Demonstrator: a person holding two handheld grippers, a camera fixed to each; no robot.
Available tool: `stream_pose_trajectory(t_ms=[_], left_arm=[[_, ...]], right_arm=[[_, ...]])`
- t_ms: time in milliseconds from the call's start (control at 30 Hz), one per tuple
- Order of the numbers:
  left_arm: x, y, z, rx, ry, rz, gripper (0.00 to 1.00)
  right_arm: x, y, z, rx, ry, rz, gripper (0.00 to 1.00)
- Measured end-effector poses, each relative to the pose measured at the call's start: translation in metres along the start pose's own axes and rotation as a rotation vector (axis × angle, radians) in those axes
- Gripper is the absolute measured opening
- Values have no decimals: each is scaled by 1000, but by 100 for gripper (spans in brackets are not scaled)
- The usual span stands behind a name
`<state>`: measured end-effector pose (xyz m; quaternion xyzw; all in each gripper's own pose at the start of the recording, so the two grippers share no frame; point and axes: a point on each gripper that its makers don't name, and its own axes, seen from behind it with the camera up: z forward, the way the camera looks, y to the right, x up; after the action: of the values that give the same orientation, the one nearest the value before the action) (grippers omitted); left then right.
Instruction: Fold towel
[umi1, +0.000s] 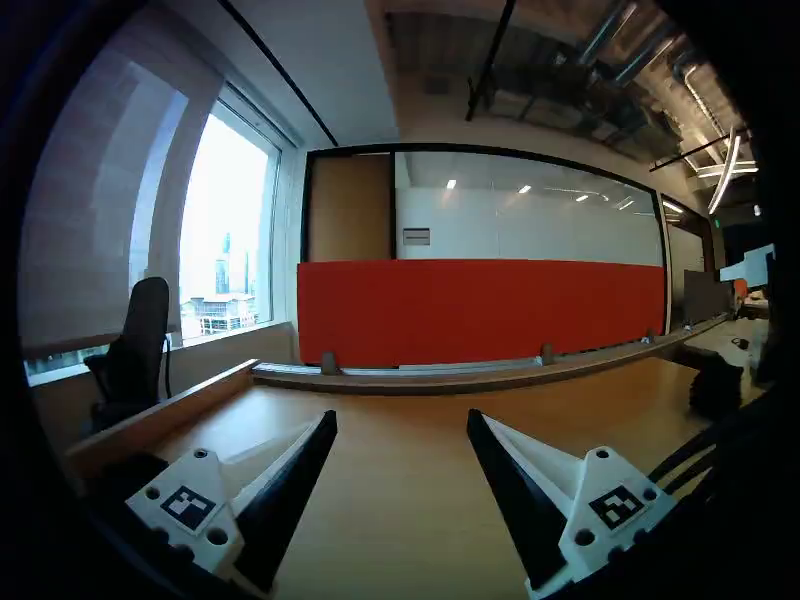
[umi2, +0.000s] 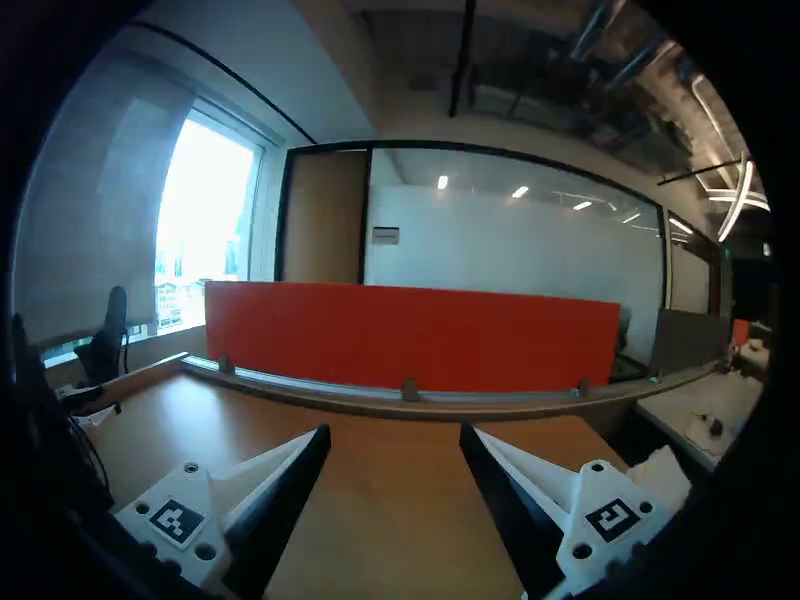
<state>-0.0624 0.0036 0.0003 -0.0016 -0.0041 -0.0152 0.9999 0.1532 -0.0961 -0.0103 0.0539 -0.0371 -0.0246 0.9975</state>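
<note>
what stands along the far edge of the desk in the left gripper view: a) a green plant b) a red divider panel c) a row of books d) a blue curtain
b: a red divider panel runs along the back of the wooden desk, beyond the open left gripper.

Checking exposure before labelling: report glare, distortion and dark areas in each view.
Left gripper view: window largely blown out, red partition bowed by the fisheye, left tongs sharp. Right gripper view: window overexposed too, desk evenly lit, ceiling light glaring, far right dim.
</note>
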Motion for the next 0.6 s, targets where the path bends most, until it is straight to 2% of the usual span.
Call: stream_pose_trajectory(t_ms=[300, 600], left_arm=[[-41, -2, -1, 2, 3, 6, 97], [-64, 1, 1, -5, 12, -16, 97]], right_arm=[[-26, 1, 7, -16, 12, 34, 100], [-40, 4, 10, -22, 18, 14, 100]])
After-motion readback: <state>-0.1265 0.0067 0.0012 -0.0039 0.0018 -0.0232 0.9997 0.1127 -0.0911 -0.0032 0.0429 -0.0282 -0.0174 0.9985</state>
